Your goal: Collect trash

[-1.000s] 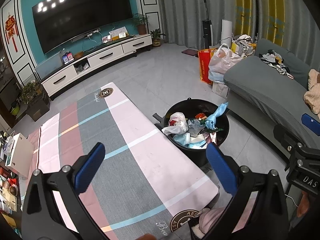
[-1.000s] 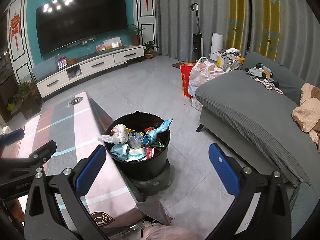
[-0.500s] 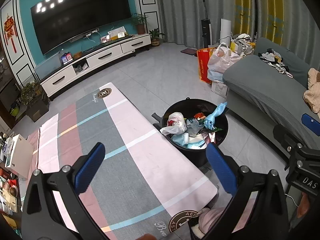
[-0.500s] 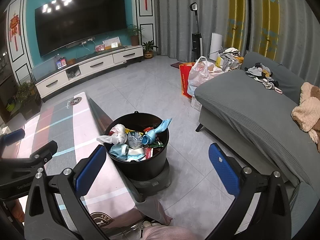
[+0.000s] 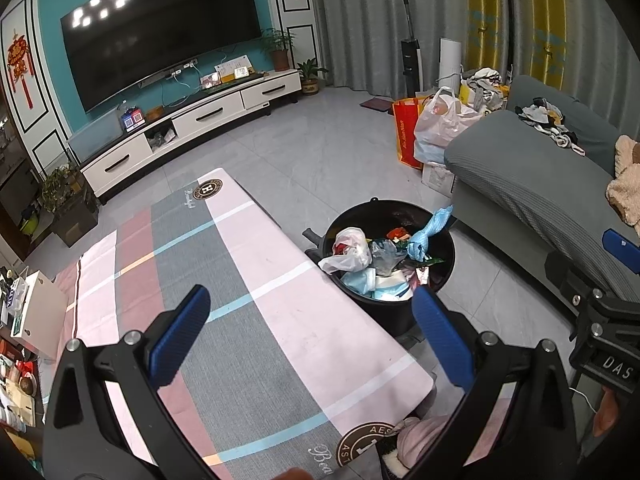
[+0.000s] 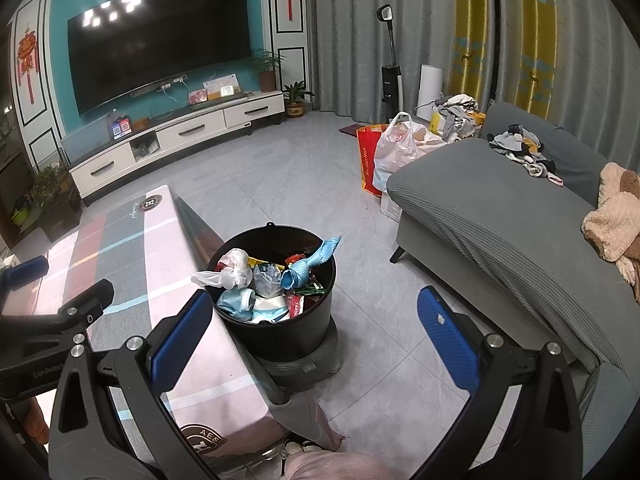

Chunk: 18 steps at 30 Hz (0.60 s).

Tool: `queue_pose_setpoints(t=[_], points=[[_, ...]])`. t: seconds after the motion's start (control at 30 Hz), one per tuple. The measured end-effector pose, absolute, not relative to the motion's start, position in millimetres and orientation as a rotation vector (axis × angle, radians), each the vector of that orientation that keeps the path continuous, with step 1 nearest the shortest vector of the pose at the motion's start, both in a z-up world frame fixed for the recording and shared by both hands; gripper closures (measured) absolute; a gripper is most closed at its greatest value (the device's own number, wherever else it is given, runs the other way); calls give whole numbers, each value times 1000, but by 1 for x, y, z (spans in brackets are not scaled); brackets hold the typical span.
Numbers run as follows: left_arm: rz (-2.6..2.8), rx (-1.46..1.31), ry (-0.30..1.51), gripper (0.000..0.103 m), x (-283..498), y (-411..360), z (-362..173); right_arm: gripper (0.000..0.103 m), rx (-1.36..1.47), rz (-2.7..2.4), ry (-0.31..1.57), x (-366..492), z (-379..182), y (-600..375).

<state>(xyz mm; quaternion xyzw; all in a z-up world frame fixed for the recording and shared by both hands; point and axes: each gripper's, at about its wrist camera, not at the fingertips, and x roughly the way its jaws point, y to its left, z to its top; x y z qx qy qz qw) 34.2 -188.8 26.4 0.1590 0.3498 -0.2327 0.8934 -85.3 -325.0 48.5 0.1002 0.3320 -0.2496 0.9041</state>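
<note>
A tiled living-room floor is stretching out in the left wrist view toward a white TV cabinet with a large dark television hanging above it, and a grey sofa is sitting along the right side. Closer in, a table covered with a pink, grey and rose checked cloth is filling the lower middle, and the left gripper is hovering over it with its blue-padded fingers spread wide apart, gripping nothing. Just past the table's right edge a black trash bin is standing on the floor, and the trash — crumpled plastic bags, wrappers and a twisted blue cloth — is lying piled inside it. The right gripper is showing only partly at the right edge of this view. In the right wrist view the same floor, cabinet and sofa are showing, with shopping bags standing at the sofa's far end. The bin is sitting on a low grey base right beside the table, the trash heaped to its rim. The right gripper is hanging above the floor near the bin, its fingers released and wide — nothing between them.
</note>
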Motion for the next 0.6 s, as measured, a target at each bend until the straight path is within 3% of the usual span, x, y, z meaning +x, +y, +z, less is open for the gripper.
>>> queue_pose_setpoints(t=[0.6], points=[[-483, 331, 725, 2, 36, -188, 28, 3, 211, -521, 688, -89, 43, -328]])
